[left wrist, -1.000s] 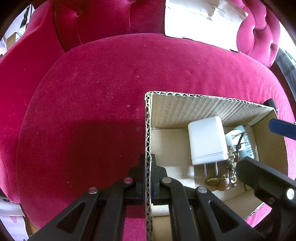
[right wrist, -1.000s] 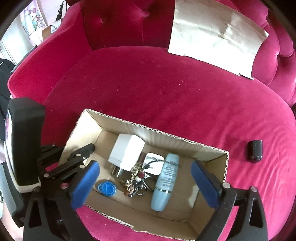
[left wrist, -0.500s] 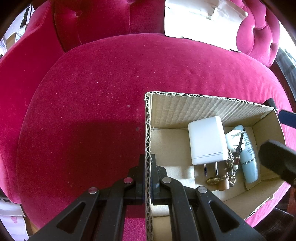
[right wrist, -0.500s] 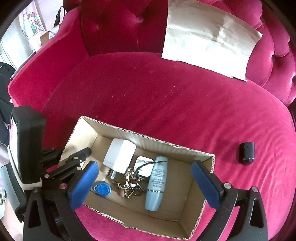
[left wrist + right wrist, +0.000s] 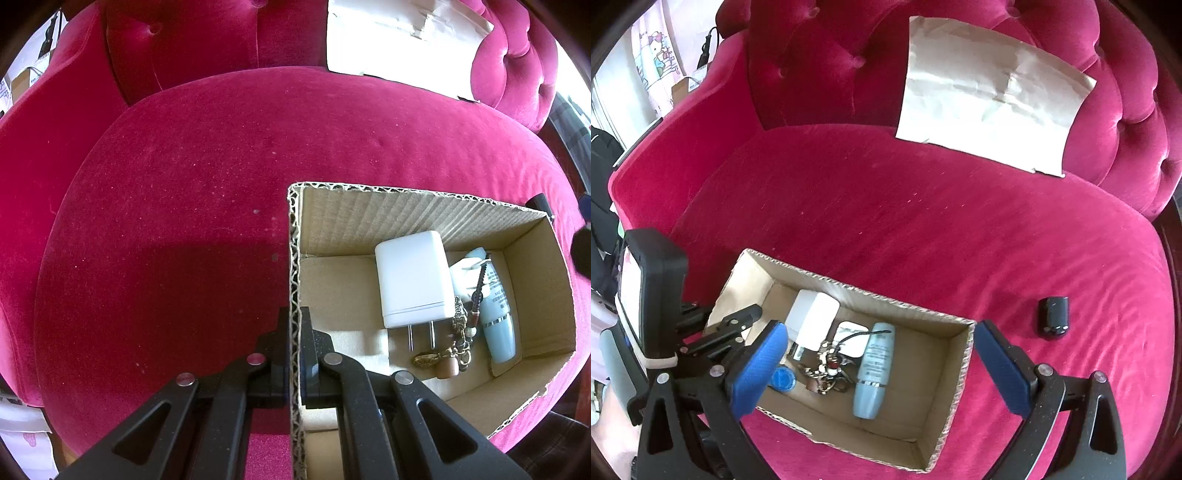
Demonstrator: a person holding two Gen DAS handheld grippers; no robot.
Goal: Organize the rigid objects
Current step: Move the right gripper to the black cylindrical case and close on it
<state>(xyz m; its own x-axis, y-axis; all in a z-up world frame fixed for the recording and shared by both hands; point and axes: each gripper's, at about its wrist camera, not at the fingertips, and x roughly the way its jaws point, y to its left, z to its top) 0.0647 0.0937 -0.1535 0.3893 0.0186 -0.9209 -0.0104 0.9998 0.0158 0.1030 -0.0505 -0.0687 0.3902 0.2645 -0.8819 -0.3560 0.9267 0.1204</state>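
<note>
An open cardboard box [image 5: 369, 218] sits on the pink seat. My left gripper [image 5: 294, 343] is shut on its left wall, one finger inside and one outside; the right wrist view shows it [image 5: 738, 326] at the box's left end. Inside lie a white charger [image 5: 410, 277] [image 5: 812, 321], a light blue bottle [image 5: 498, 325] [image 5: 873, 373], a keychain [image 5: 458, 343] [image 5: 827, 369] and a blue round cap [image 5: 783, 378]. My right gripper [image 5: 881, 330] hangs open above the box, holding nothing. A small black object [image 5: 1052, 317] lies on the seat right of the box.
The box rests on a pink velvet armchair seat [image 5: 923, 229] with a tufted backrest. A creased sheet of brown paper [image 5: 990, 107] leans against the backrest. A white square item [image 5: 851, 334] lies under the keychain. Room clutter shows past the left armrest.
My right gripper has lifted up and away from the box, sliding out to the right edge of the left wrist view. The left gripper and the box have not moved.
</note>
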